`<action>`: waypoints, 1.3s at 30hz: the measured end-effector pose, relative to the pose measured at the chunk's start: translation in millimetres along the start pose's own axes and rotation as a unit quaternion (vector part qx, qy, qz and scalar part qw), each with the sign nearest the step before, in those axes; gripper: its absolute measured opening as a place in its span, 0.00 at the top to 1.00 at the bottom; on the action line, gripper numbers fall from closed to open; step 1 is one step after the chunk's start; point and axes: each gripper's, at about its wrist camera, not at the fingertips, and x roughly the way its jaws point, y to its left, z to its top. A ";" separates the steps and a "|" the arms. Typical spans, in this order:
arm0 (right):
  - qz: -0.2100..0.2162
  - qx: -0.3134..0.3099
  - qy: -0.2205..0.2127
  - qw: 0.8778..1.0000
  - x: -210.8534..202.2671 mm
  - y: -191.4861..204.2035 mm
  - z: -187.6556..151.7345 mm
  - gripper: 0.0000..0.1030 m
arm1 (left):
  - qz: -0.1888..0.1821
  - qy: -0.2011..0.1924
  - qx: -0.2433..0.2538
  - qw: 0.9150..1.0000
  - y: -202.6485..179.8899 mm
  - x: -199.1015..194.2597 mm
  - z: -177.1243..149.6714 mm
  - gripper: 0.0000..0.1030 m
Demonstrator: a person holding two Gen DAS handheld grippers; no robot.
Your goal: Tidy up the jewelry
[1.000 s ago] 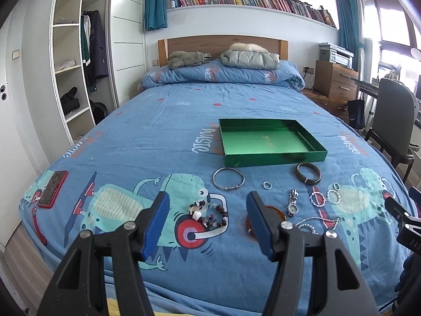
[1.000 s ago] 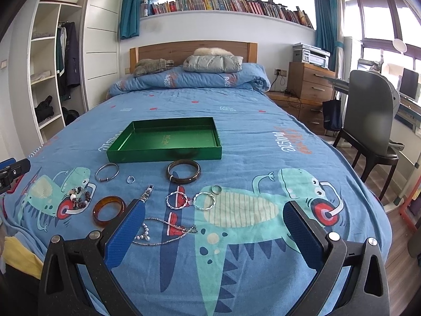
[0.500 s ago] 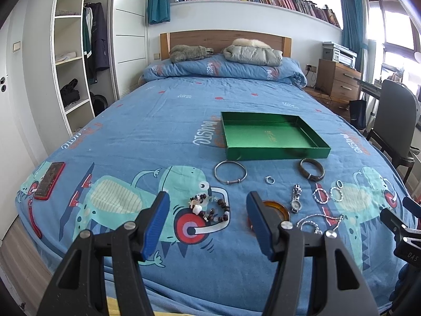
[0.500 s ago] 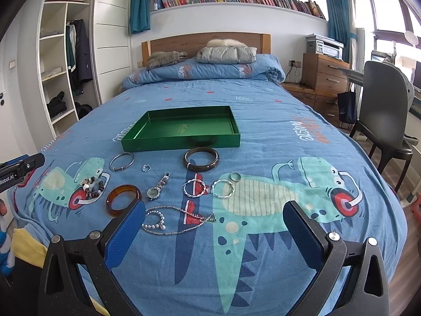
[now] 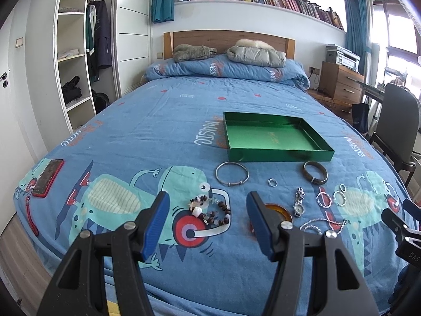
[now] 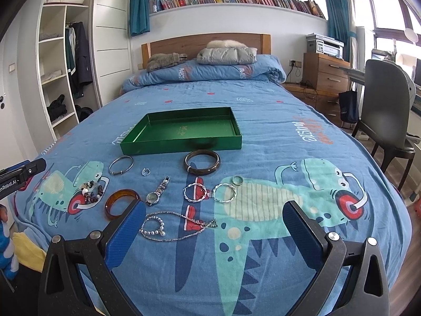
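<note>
**Left-wrist view: both claws spread, jewelry still on the bed**

Left-wrist camera shows the left claw [image 5: 208, 218] spread wide and holding nothing, hanging above the near edge of the bed [image 5: 158, 121]. Between its fingers lies the bead bracelet [image 5: 210, 210]; the amber bangle [image 5: 276, 210] sits partly hidden behind the right-hand finger. Farther out are a silver bangle [image 5: 232, 173], a small ring [image 5: 272, 182], a watch [image 5: 299, 205] and a dark bangle [image 5: 315, 176]. Beyond them stands the green tray [image 5: 279, 155], with nothing in it.

The right claw [image 6: 213, 223] is also spread wide and holds nothing. Just past its left finger lies the chain necklace [image 6: 179, 226], tangled with a pearl strand. Two twisted silver hoops [image 6: 210, 192] lie side by side farther on, a band ring [image 6: 237, 180] near them, then the dark bangle and the tray.

Nothing seems to have been sorted yet; every piece lies on the quilt, near the tray but outside it.

Risks, as I judge them: the soft quilt gives under pressure, so the fingers may pinch fabric along with a thin ring or chain. The necklace could snag the pearls and drag them. The loose beads may slip from a shallow grip. The two claws work close together over the middle pieces and could collide.

Readable writing: "MUSIC" printed on the quilt, upside down from here; "nRobot.AI" on the left device seen in the right view; "DAS" on the right device in the left view. The gold mark in the tray is too small to read.
</note>
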 end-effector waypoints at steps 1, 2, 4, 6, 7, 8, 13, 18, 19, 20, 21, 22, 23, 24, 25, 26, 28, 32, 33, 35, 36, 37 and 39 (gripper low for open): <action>0.002 0.000 0.002 1.000 1.3 0.4 -0.6 0.02 | -0.001 0.001 0.001 1.000 -0.9 1.1 -0.5 0.43; 0.004 0.000 0.004 1.000 3.1 1.1 -1.1 0.03 | -0.002 0.002 0.002 1.000 -1.6 2.0 -1.4 0.43; 0.009 -0.002 0.010 1.000 6.9 2.7 -2.8 0.05 | -0.004 0.004 0.002 1.000 -2.9 3.4 -2.9 0.43; 0.012 -0.004 0.014 1.000 9.8 4.3 -4.8 0.05 | -0.007 0.006 0.001 1.000 -3.5 5.4 -3.8 0.43; 0.015 -0.005 0.016 1.000 10.7 5.0 -5.7 0.05 | -0.008 0.007 -0.001 1.000 -3.1 6.4 -3.9 0.43; 0.016 -0.006 0.017 1.000 11.5 5.8 -6.2 0.07 | -0.008 0.007 -0.003 1.000 -2.7 7.0 -4.7 0.43; 0.023 -0.001 0.022 0.999 16.4 6.9 -9.0 0.10 | -0.007 0.012 -0.004 1.000 -0.7 9.3 -10.1 0.43; 0.031 0.007 0.031 0.999 23.6 7.7 -13.2 0.10 | -0.008 0.026 -0.002 1.000 -2.0 15.3 -17.3 0.43; 0.031 0.007 0.032 0.999 24.3 8.1 -13.3 0.10 | -0.007 0.027 0.000 1.000 -3.1 16.0 -18.4 0.43; 0.032 0.006 0.032 0.999 24.8 8.7 -13.3 0.10 | -0.007 0.027 0.001 1.000 -4.0 16.6 -18.8 0.43; 0.031 0.006 0.032 0.999 25.0 8.9 -13.0 0.10 | -0.008 0.028 0.002 1.000 -4.9 17.2 -18.8 0.43; 0.031 0.006 0.031 0.999 25.1 8.6 -12.7 0.10 | -0.008 0.027 0.002 1.000 -6.1 17.5 -18.5 0.43; 0.031 0.006 0.029 0.999 25.1 8.6 -12.3 0.10 | -0.008 0.026 0.004 1.000 -7.2 17.4 -18.2 0.43; 0.030 0.007 0.028 0.999 25.1 8.6 -11.8 0.10 | -0.008 0.025 0.005 1.000 -8.3 17.2 -17.9 0.43; 0.030 0.007 0.027 0.999 25.2 8.8 -11.4 0.10 | -0.009 0.025 0.005 1.000 -8.9 17.3 -16.9 0.43; 0.029 0.008 0.025 0.999 24.5 8.5 -10.5 0.10 | -0.009 0.024 0.005 1.000 -9.7 16.8 -16.0 0.43; 0.029 0.008 0.023 0.999 23.4 8.2 -8.5 0.10 | -0.009 0.022 0.006 1.000 -11.4 14.8 -13.8 0.43; 0.031 0.002 0.013 0.999 16.9 8.6 -1.5 0.10 | -0.008 0.013 0.007 1.000 -16.1 5.6 -8.4 0.43; 0.032 0.000 0.009 0.999 14.4 8.7 0.5 0.10 | -0.007 0.010 0.008 1.000 -17.6 2.7 -7.3 0.43; 0.032 -0.004 0.004 0.999 8.6 8.7 4.0 0.10 | -0.007 0.007 0.008 1.000 -20.6 -2.1 -5.4 0.43; 0.033 -0.006 0.001 0.999 5.8 8.3 4.8 0.10 | -0.007 0.006 0.009 1.000 -22.3 -4.1 -5.1 0.43; 0.034 -0.006 -0.001 0.999 3.1 7.7 5.3 0.10 | -0.007 0.007 0.009 1.000 -24.4 -5.5 -4.9 0.43; 0.035 -0.006 -0.002 0.999 -0.9 5.1 4.4 0.10 | -0.010 0.012 0.010 1.000 -28.5 -6.1 -5.0 0.43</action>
